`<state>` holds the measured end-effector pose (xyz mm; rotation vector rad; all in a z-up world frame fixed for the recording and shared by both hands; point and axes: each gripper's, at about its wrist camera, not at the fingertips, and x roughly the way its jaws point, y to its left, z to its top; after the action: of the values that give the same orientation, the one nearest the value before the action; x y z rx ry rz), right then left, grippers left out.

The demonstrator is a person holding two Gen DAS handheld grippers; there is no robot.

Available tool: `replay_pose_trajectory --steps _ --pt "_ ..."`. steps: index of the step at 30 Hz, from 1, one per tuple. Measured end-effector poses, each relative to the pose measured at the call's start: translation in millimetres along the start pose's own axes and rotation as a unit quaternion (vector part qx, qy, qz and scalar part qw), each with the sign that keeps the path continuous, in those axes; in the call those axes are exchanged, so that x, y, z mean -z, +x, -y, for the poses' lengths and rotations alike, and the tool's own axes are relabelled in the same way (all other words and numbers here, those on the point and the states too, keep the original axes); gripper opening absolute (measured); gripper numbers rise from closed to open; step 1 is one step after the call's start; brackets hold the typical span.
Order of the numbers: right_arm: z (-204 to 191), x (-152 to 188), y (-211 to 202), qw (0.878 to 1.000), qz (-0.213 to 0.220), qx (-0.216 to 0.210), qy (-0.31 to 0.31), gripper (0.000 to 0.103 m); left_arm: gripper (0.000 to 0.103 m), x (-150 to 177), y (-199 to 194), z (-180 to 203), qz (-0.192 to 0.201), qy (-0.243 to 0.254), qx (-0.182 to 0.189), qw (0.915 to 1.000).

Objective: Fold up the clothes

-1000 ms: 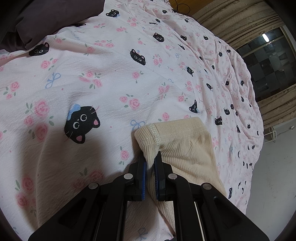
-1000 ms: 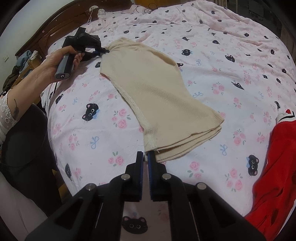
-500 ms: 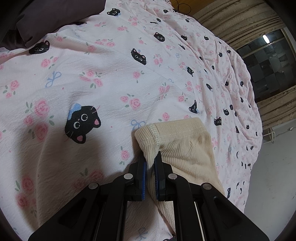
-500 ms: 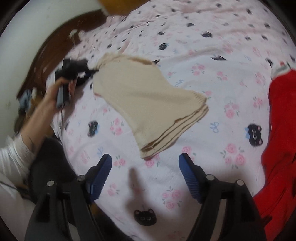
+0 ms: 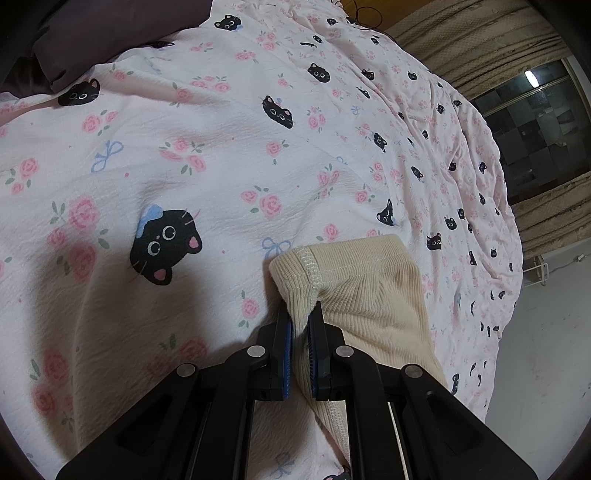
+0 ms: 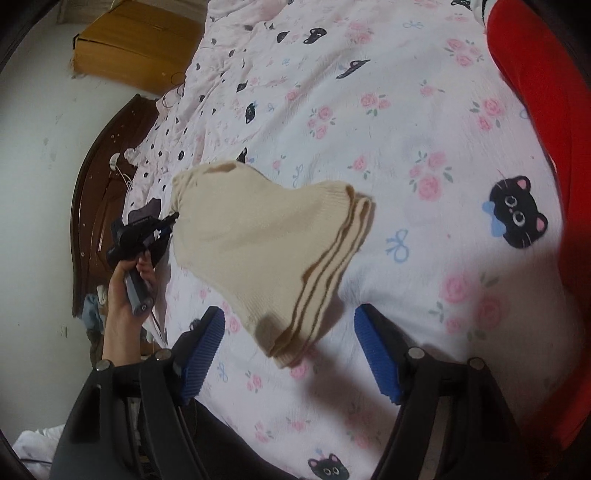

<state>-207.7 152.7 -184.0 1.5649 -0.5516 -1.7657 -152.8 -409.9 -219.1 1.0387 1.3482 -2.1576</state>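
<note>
I see a bed (image 6: 424,110) covered by a pink sheet (image 5: 221,155) printed with black cats and roses. On it lie a folded cream ribbed garment (image 6: 266,240), a red garment (image 6: 546,122) at the right edge, and a dark pillow (image 5: 110,33).

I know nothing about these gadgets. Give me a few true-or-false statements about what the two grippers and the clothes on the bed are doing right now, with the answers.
1. The left gripper is clamped on a corner of the beige garment. True.
2. The right gripper is shut on the garment's hem. False: its jaws stand wide open, holding nothing.
3. A red garment lies on the bedspread, to the right of the beige one. True.
4. The beige garment lies on a bare wooden table. False: it lies on the cat-and-rose printed bedspread.
</note>
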Motion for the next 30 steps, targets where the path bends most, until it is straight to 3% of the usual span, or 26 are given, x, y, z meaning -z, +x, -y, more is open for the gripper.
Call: replay_pose_trajectory --steps 1,3,5,8,18,30 --pt "1 -3 2 1.000 0.003 -0.003 0.006 0.064 0.006 0 0 0 0.000 0.000 0.000 1.0000" --pt "4 -8 8 1.000 0.003 -0.005 0.018 0.034 0.006 0 0 0 0.000 0.000 0.000 1.0000" --pt "8 -11 14 1.000 -0.001 -0.003 0.028 0.021 0.006 0 0 0 -0.001 0.000 0.001 1.0000" --pt "11 -13 19 0.999 -0.003 -0.009 0.034 0.009 0.006 -1 0 -1 -0.003 -0.003 0.004 1.0000" --pt "3 -15 0 0.999 0.029 -0.010 0.011 0.008 0.006 1 -10 0 -0.006 0.011 0.000 0.9999" --pt "-2 -18 -21 0.998 0.054 -0.009 -0.010 0.008 0.006 22 -47 -10 -0.006 0.006 0.007 0.9999"
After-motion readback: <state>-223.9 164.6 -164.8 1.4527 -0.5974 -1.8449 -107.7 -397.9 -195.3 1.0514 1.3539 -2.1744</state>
